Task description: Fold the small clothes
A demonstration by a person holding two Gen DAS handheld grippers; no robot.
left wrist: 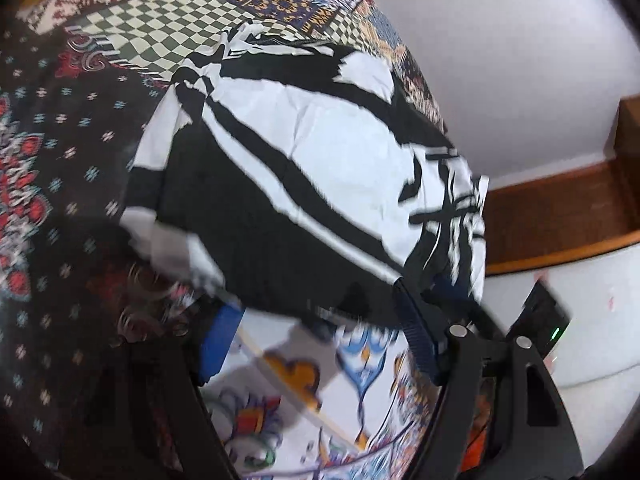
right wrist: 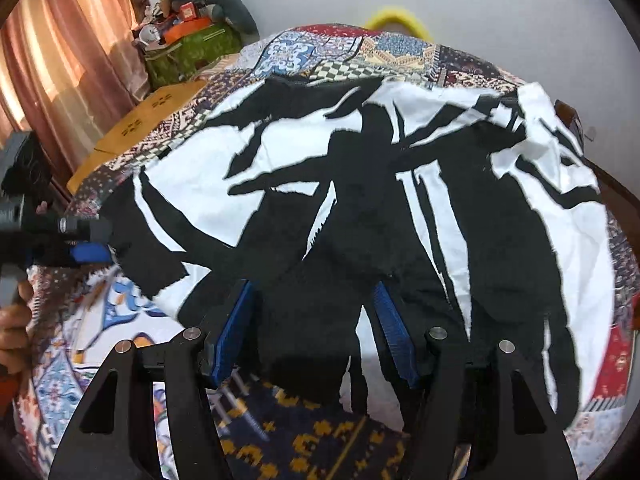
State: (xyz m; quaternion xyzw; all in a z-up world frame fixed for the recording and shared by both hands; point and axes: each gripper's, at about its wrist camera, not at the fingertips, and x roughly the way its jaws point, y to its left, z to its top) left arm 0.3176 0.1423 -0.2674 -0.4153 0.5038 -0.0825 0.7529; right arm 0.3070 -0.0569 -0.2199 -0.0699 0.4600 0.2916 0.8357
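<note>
Across the left wrist view, a black-and-white printed cotton garment point(left wrist: 304, 168) lies spread over a patchwork-patterned bedspread point(left wrist: 132, 32), its near edge lifted off the cloth. The left gripper point(left wrist: 316, 340) has its blue-padded fingers point(left wrist: 216, 340) standing apart, with the garment's dark hem draped over and between them. Motion blur hides whether they pinch anything, so its grip cannot be told.

Near the bottom of the right wrist view, the right gripper point(right wrist: 316, 328) also shows its two blue pads wide apart, the garment's near black edge lying in the gap between them without being pinched. At far left, the left gripper point(right wrist: 86, 250) reaches the garment's left corner, a hand point(right wrist: 14, 332) behind it. A yellow ring point(right wrist: 396, 20) and a green bag of clutter point(right wrist: 188, 48) sit beyond the bed.

Judged from this, the fold is at the grasping step: the near hem is being taken at two points. Next, both grippers would need to close firmly, then carry the hem evenly toward the far edge.
</note>
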